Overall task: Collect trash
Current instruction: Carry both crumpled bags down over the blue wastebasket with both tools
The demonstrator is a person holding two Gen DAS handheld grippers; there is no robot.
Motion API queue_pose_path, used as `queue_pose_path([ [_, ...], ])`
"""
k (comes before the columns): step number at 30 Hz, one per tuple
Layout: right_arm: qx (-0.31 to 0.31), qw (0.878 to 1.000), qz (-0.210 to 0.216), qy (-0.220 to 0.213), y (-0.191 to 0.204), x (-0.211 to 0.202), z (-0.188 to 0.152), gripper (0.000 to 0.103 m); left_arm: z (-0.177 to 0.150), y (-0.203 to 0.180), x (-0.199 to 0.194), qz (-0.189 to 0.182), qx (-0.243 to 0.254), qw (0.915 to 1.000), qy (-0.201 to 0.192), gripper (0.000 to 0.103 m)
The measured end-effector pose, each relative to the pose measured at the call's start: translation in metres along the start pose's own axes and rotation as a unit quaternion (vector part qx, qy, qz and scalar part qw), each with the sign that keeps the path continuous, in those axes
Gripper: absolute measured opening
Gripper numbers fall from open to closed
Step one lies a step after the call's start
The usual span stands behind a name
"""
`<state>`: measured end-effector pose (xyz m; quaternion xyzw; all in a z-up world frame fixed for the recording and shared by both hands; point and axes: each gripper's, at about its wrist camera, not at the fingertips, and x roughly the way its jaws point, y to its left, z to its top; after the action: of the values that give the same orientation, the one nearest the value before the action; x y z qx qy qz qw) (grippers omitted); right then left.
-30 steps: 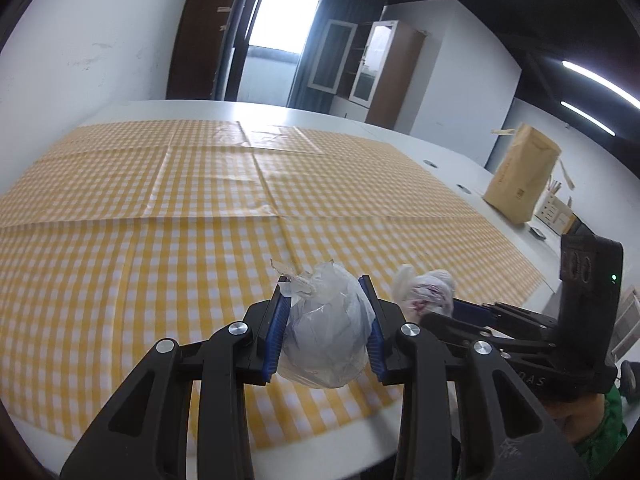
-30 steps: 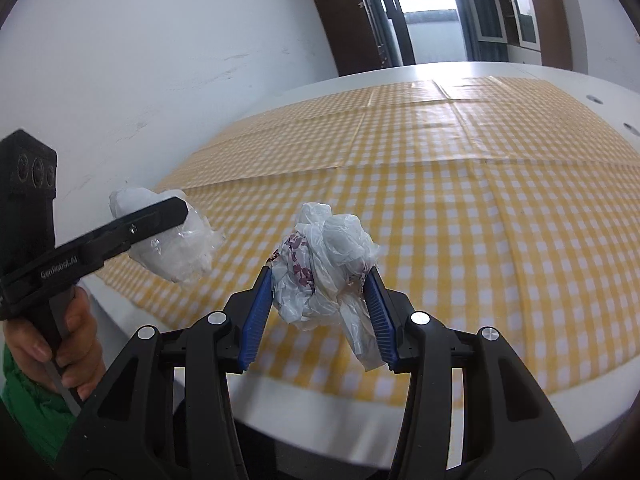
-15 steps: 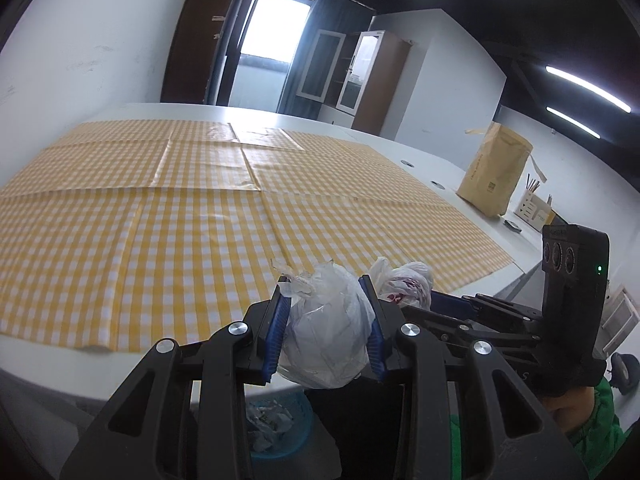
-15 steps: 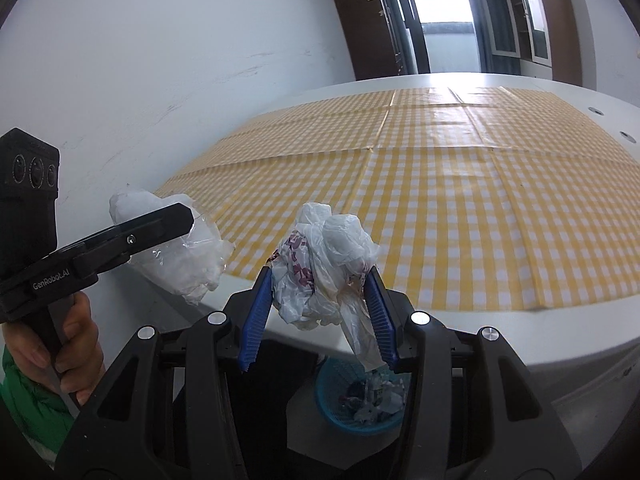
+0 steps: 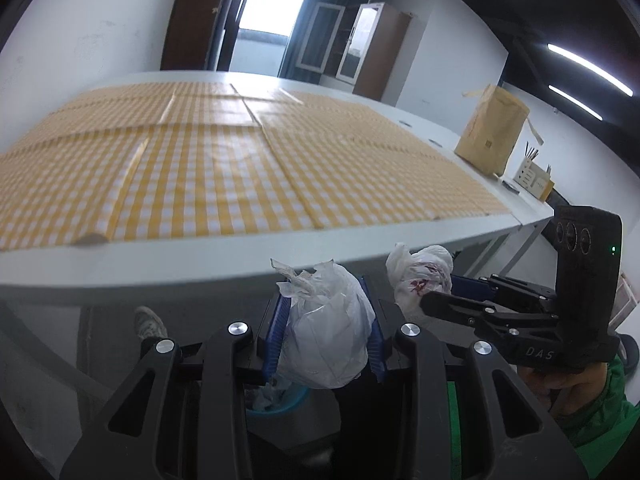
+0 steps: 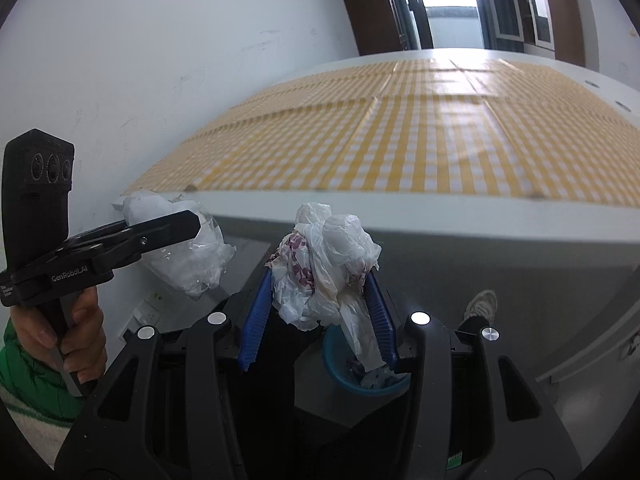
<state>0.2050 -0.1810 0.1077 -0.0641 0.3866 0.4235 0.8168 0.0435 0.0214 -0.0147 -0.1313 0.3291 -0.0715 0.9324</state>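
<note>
Both wads (image 5: 326, 340) (image 6: 326, 268) now clear table edge (image 5: 240, 258); bin (image 6: 360, 376) below.

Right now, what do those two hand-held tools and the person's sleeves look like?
Both are black plastic pistol-grip tools. The left gripper and right gripper each have angular black jaws with cut-outs, silver round bolts and ribbed blue pads. Each has an upright black block with three round lenses; one side reads "GenRobot.AI", the other "DAS". The sleeves are green.
</note>
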Motion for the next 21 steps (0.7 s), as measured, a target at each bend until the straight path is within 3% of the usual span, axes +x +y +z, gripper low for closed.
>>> queue_pose_path([
  [10,0.009,0.999,-0.004,0.034,-0.004,0.013,-0.038,0.044,-0.045,0.011,0.023,-0.005,-0.008,0.9991,0.042,0.033],
  [21,0.030,0.994,-0.014,0.106,-0.024,0.086,-0.063,0.044,-0.076,0.043,0.078,0.006,-0.038,0.9951,0.091,0.033],
])
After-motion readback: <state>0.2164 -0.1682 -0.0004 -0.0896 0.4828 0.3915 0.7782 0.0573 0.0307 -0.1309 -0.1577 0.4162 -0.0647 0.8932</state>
